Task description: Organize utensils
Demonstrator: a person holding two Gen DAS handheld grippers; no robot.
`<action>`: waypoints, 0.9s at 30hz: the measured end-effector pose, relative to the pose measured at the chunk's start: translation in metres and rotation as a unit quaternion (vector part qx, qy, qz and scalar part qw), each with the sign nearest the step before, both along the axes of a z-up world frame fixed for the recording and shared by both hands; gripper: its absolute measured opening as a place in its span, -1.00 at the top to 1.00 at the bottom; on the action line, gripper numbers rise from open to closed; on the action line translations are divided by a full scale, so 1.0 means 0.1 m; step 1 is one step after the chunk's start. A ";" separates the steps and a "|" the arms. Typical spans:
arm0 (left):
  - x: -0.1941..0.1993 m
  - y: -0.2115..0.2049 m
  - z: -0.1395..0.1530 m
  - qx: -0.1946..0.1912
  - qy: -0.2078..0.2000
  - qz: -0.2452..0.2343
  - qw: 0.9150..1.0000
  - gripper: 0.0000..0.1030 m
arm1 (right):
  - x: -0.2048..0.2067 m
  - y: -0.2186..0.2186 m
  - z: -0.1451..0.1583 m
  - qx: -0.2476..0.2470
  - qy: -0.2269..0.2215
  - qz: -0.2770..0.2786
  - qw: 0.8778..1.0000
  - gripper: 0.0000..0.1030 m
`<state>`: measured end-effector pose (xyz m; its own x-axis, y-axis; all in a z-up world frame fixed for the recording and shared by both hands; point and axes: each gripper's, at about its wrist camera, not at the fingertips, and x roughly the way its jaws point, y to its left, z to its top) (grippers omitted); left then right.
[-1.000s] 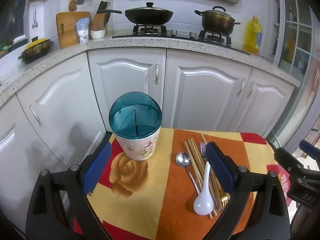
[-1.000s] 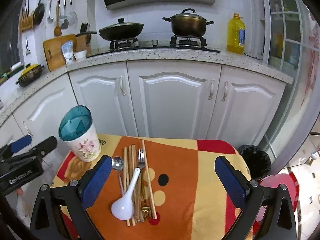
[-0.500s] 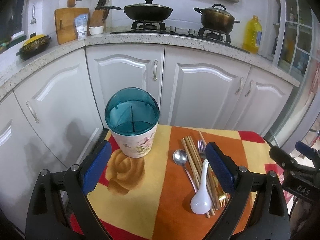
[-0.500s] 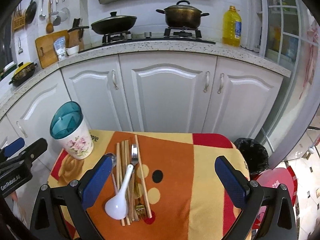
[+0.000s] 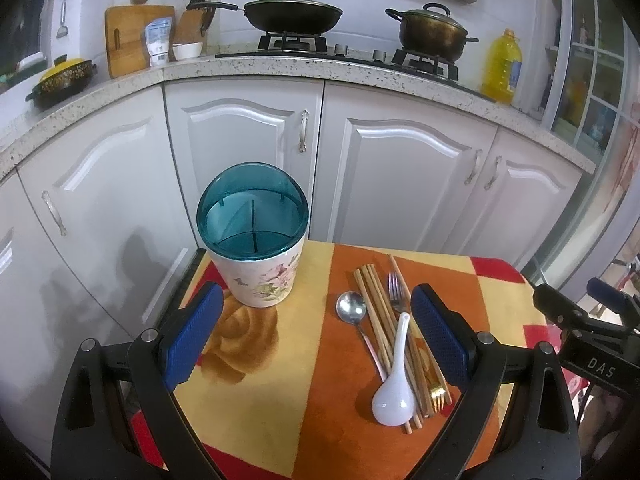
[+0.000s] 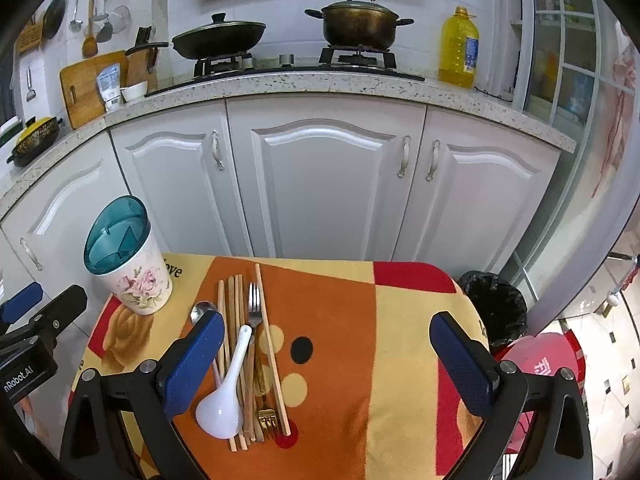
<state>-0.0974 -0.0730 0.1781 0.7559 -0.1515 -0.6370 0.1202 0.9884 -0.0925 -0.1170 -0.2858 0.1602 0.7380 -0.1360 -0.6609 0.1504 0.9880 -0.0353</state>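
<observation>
A floral utensil holder point(image 5: 258, 264) point(image 6: 134, 276) with a teal divided top stands at the far left of a small table covered by an orange and yellow cloth point(image 5: 304, 344) point(image 6: 348, 336). To its right lie a white ceramic spoon point(image 5: 394, 384) point(image 6: 224, 396), a steel spoon point(image 5: 351, 309) point(image 6: 200, 312), several wooden chopsticks point(image 5: 370, 304) point(image 6: 272, 344), a silver fork point(image 5: 396, 292) point(image 6: 253, 308) and a gold fork point(image 6: 267, 416). My left gripper point(image 5: 316, 336) hovers open over the cloth, empty. My right gripper point(image 6: 326, 364) is open too, its left finger point(image 6: 192, 364) beside the white spoon.
White kitchen cabinets point(image 6: 320, 184) stand just behind the table, with a stone counter, wok point(image 6: 218, 38) and pot point(image 6: 358, 24) on a stove above. A black bin point(image 6: 496, 308) sits on the floor at the table's right. A red stool point(image 6: 544, 364) is near it.
Both wrist views have shifted slightly, and the table and utensils sit a bit differently in frame. The utensils and holder have not moved. Both grippers remain open.
</observation>
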 end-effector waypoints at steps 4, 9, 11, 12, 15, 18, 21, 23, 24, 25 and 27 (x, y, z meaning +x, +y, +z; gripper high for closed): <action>0.01 0.00 0.00 -0.006 0.002 -0.003 1.000 -0.85 | 0.01 0.00 -0.01 -0.001 0.002 -0.003 1.000 -1.00; 0.01 -0.03 -0.03 0.006 0.001 -0.006 1.000 -0.85 | 0.02 -0.01 -0.01 0.001 0.003 -0.003 1.000 -1.00; 0.01 -0.04 -0.04 0.007 0.002 -0.006 1.000 -0.85 | 0.01 -0.03 0.00 0.013 0.002 0.002 1.000 -1.00; 0.01 -0.04 -0.04 0.007 0.002 -0.005 1.000 -0.85 | 0.00 -0.04 0.00 0.018 -0.003 0.003 1.000 -1.00; 0.01 -0.04 -0.04 0.007 0.001 -0.005 1.000 -0.85 | -0.03 -0.04 0.04 0.027 -0.017 0.005 0.999 -1.00; 0.02 -0.04 -0.06 0.006 0.003 -0.002 1.000 -0.85 | -0.02 -0.04 0.04 0.027 -0.014 0.009 0.999 -1.00; 0.03 -0.04 -0.07 0.007 0.003 0.000 1.000 -0.85 | 0.00 -0.03 0.02 0.025 -0.003 0.012 1.000 -1.00; 0.04 -0.04 -0.07 0.008 0.003 0.000 1.000 -0.85 | -0.01 -0.04 -0.01 0.030 0.002 0.012 0.999 -1.00; 0.03 -0.04 -0.08 0.009 0.003 -0.001 1.000 -0.85 | 0.00 -0.05 -0.02 0.034 0.005 0.012 0.999 -1.00; 0.03 -0.04 -0.08 0.009 0.003 -0.001 1.000 -0.85 | 0.00 -0.05 -0.03 0.037 0.008 0.013 0.999 -1.00; 0.03 -0.04 -0.09 0.011 0.003 -0.002 1.000 -0.85 | 0.01 -0.05 -0.04 0.034 0.012 0.012 0.999 -1.00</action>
